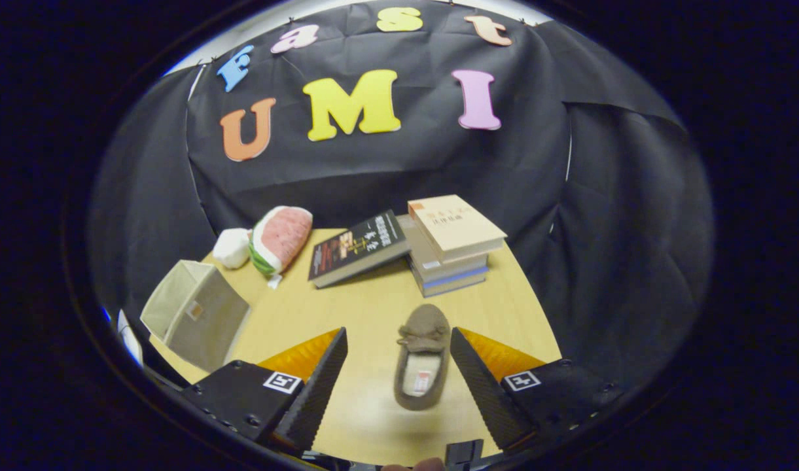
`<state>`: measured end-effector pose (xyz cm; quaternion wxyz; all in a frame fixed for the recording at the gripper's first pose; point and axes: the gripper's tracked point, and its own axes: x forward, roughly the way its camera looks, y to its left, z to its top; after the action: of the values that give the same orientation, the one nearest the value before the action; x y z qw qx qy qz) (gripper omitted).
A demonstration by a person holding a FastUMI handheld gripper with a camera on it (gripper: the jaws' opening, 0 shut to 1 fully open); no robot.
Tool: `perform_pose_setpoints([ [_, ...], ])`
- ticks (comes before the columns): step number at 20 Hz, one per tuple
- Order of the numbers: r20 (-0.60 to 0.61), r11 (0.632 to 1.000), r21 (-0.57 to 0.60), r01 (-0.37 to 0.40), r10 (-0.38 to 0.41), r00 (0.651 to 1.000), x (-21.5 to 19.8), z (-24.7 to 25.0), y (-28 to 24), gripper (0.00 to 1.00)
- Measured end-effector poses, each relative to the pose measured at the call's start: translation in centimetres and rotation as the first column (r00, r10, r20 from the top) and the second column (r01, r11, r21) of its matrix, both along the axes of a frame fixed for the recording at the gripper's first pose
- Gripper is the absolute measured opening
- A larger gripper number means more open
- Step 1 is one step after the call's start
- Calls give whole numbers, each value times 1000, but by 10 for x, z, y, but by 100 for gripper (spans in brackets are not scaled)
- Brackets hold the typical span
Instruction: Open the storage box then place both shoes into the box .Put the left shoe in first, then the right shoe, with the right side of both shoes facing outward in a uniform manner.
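A brown slipper-style shoe [423, 358] with a pale lining lies on the wooden table [366, 307], toe pointing away, between my fingers and nearer the right one. My gripper [398, 340] is open, its fingers wide on either side of the shoe and not touching it. The beige fabric storage box [195, 313] stands to the left beyond the left finger, tipped so its open mouth faces up and left. I cannot see inside it.
A stack of books [453, 245] stands beyond the shoe, with a dark book [358, 248] leaning against its left side. A watermelon-slice plush [280, 239] and a white plush [232, 248] lie at the far left, behind the box.
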<state>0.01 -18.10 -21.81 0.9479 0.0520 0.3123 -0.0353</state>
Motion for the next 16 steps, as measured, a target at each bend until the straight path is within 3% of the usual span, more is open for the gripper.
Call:
perform_pose_setpoints([
  [6,-150,999,18,29,-26,988,23,-96,-38,97],
  [10,-223,999,38,28,-19,975,38,-135,-40,95],
  [12,-266,997,62,49,-31,963,45,-150,-40,84],
  [16,-304,992,101,78,-44,952,52,-161,-35,32],
])
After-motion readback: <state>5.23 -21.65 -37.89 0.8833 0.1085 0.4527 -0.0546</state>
